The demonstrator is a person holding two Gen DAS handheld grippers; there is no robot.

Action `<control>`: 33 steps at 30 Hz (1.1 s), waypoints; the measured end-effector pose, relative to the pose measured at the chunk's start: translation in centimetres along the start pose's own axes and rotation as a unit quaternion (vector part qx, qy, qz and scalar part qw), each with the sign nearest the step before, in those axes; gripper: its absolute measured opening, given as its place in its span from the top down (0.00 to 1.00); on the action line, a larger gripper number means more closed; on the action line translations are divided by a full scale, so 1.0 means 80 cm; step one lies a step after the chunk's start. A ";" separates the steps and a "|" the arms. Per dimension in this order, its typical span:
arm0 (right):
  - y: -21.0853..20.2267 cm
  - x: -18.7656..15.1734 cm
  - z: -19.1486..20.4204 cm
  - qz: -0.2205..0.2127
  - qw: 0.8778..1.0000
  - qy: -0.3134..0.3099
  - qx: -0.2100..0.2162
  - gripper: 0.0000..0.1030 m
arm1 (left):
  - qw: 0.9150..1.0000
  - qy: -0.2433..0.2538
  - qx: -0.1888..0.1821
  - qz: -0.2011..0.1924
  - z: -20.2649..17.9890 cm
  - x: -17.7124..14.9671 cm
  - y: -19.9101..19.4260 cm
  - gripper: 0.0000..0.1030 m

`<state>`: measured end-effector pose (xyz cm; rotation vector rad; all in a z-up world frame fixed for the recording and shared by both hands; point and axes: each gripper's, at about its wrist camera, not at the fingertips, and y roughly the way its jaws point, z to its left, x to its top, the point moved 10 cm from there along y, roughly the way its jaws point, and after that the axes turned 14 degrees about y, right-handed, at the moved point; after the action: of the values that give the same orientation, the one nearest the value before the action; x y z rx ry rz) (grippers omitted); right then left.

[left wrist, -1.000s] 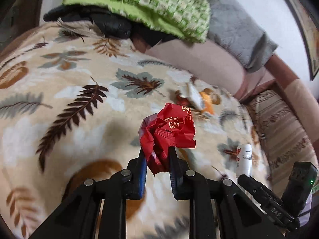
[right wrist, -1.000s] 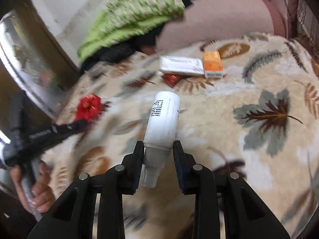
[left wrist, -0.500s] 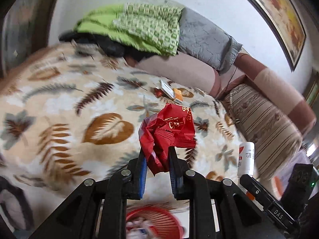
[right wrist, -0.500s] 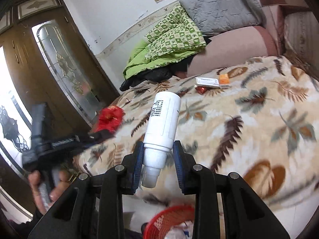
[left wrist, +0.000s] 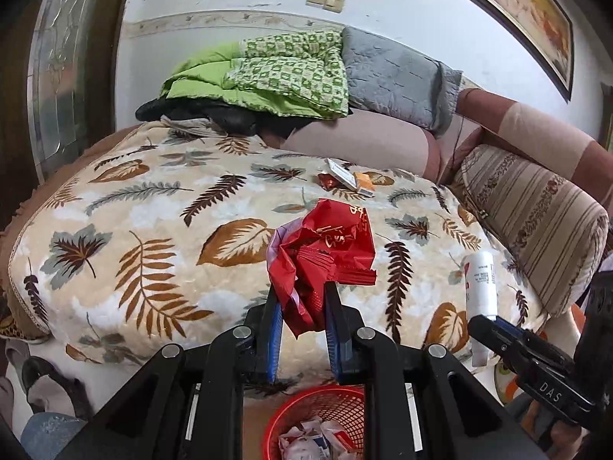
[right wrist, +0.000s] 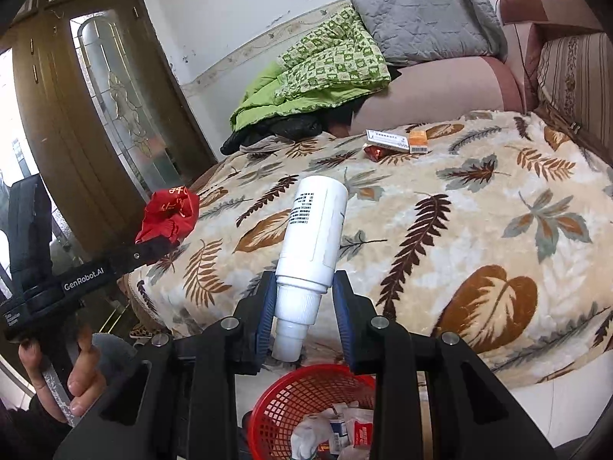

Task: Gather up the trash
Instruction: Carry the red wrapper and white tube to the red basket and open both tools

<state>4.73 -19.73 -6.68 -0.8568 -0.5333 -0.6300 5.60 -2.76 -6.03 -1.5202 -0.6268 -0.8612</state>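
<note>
Left tongs [left wrist: 300, 306] gripping red wrapper [left wrist: 325, 245], right tongs [right wrist: 304, 306] seemingly clamping white bottle [right wrist: 314, 226]

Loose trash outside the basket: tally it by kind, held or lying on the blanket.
Red wrappers: 2, red wrapper in left gripper, small wrapper on blanket
White bottle: 1, in right gripper
Boxes: 2, white box, orange box
Total: 5
</note>
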 end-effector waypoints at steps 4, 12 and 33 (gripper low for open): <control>-0.013 -0.007 0.005 -0.007 1.000 -0.005 -0.003 0.72 | 1.000 0.016 0.000 -0.001 -0.013 -0.006 -0.009 0.81; -0.035 -0.042 0.006 0.002 1.000 -0.011 -0.006 0.72 | 1.000 0.019 -0.016 0.016 -0.034 -0.041 -0.030 0.81; -0.046 -0.110 -0.002 0.043 0.999 -0.004 -0.020 0.72 | 0.997 0.031 -0.036 0.067 -0.059 -0.116 -0.039 0.81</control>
<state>-3.94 -19.11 -10.65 -0.9151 -0.4902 -0.5603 -3.04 -6.18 -11.67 -1.5757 -0.4475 -0.8316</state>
